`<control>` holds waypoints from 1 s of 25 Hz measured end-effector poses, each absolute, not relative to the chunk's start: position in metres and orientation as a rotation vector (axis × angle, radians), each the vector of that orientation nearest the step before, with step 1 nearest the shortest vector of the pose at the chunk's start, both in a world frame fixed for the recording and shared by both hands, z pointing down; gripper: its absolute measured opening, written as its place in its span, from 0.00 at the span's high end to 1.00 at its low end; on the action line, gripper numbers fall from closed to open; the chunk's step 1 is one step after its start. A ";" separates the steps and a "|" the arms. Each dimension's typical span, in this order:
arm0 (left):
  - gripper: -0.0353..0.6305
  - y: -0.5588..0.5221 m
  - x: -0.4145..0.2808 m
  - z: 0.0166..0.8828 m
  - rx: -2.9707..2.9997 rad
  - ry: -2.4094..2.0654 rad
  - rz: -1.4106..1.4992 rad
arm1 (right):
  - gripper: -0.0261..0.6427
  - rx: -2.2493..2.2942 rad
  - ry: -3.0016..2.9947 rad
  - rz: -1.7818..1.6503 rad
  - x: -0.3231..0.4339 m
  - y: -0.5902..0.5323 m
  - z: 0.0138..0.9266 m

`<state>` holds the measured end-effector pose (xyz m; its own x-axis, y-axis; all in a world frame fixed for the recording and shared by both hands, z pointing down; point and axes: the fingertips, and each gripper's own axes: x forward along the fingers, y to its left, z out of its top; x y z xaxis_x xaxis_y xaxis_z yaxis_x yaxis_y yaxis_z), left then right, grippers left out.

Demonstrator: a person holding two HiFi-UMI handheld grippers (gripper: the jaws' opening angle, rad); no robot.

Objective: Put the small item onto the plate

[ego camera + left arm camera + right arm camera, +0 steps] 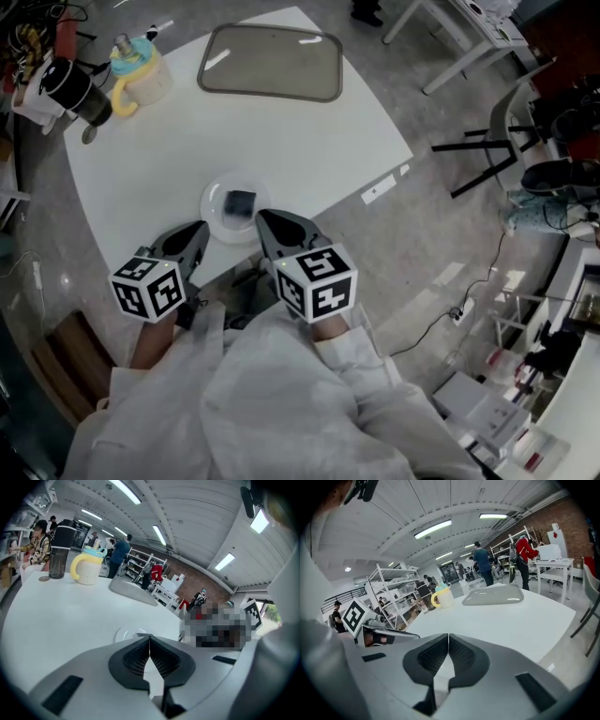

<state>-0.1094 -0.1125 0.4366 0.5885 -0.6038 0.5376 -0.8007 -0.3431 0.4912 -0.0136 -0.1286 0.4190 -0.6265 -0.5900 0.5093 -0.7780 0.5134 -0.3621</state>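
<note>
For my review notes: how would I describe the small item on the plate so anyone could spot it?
On the large white table, look to the near edge, where a clear round plate sits. The small dark square item lies on it, the only dark thing there; the grey tray and yellow-handled mug stand far off.

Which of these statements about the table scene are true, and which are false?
1. The small dark item lies on the plate. True.
2. The left claw grips that item. False: it is shut on nothing, beside the plate.
3. The mug stands inside the tray. False: it stands on the table, left of the tray.
4. The right claw is shut and holds nothing. True.
</note>
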 end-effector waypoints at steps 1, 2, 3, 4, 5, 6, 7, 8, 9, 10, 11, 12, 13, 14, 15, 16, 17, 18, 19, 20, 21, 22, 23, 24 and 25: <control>0.93 -0.113 -0.109 0.438 2.065 -1.113 0.338 | 0.94 1.135 -2.434 0.827 -0.013 -0.129 0.420; 0.93 -0.114 -0.108 0.439 2.057 -1.113 0.338 | 0.94 1.129 -2.430 0.832 -0.013 -0.129 0.421; 0.93 -0.114 -0.108 0.441 2.047 -1.114 0.337 | 0.94 1.122 -2.425 0.837 -0.012 -0.129 0.423; 0.93 -0.114 -0.108 0.442 2.035 -1.117 0.336 | 0.94 1.115 -2.421 0.842 -0.012 -0.129 0.425; 0.93 -0.114 -0.109 0.444 2.023 -1.123 0.336 | 0.94 1.108 -2.416 0.849 -0.012 -0.129 0.427; 0.93 -0.115 -0.110 0.446 2.013 -1.129 0.338 | 0.94 1.101 -2.411 0.858 -0.012 -0.129 0.429; 0.93 -0.116 -0.112 0.448 2.004 -1.134 0.341 | 0.94 1.097 -2.407 0.868 -0.012 -0.130 0.432; 0.93 -0.117 -0.113 0.449 1.997 -1.136 0.345 | 0.94 1.097 -2.402 0.876 -0.011 -0.130 0.434; 0.93 -0.118 -0.114 0.451 1.990 -1.135 0.351 | 0.94 1.098 -2.395 0.883 -0.011 -0.131 0.436; 0.93 -0.118 -0.114 0.454 1.984 -1.134 0.357 | 0.94 1.099 -2.388 0.890 -0.011 -0.132 0.438; 0.93 -0.117 -0.114 0.456 1.976 -1.134 0.363 | 0.94 1.098 -2.381 0.897 -0.011 -0.132 0.441; 0.93 -0.117 -0.115 0.459 1.967 -1.136 0.368 | 0.94 1.093 -2.375 0.905 -0.012 -0.132 0.443; 0.93 -0.117 -0.116 0.461 1.959 -1.139 0.372 | 0.94 1.086 -2.369 0.912 -0.014 -0.132 0.446; 0.93 -0.118 -0.116 0.463 1.952 -1.142 0.378 | 0.94 1.079 -2.363 0.918 -0.016 -0.133 0.448; 0.93 -0.119 -0.116 0.466 1.948 -1.143 0.385 | 0.94 1.074 -2.357 0.920 -0.018 -0.134 0.450; 0.93 -0.120 -0.115 0.468 1.946 -1.139 0.390 | 0.94 1.069 -2.352 0.922 -0.021 -0.135 0.453; 0.93 -0.121 -0.114 0.470 1.944 -1.132 0.390 | 0.94 1.065 -2.349 0.923 -0.023 -0.136 0.454; 0.93 -0.121 -0.113 0.471 1.942 -1.122 0.383 | 0.94 1.061 -2.348 0.924 -0.025 -0.136 0.456; 0.93 -0.121 -0.113 0.473 1.936 -1.111 0.375 | 0.94 1.056 -2.348 0.926 -0.027 -0.136 0.457; 0.93 -0.121 -0.112 0.476 1.929 -1.103 0.369 | 0.94 1.051 -2.345 0.930 -0.028 -0.135 0.459; 0.93 -0.120 -0.112 0.479 1.921 -1.098 0.367 | 0.94 1.048 -2.341 0.936 -0.028 -0.134 0.461; 0.93 -0.120 -0.114 0.481 1.915 -1.098 0.369 | 0.94 1.046 -2.335 0.945 -0.028 -0.134 0.464; 0.93 -0.121 -0.115 0.484 1.909 -1.101 0.370 | 0.94 1.046 -2.327 0.958 -0.028 -0.134 0.467; 0.93 -0.123 -0.117 0.486 1.903 -1.106 0.368 | 0.94 1.047 -2.319 0.974 -0.028 -0.135 0.471; 0.93 -0.124 -0.118 0.488 1.897 -1.109 0.364 | 0.94 1.049 -2.312 0.993 -0.027 -0.134 0.474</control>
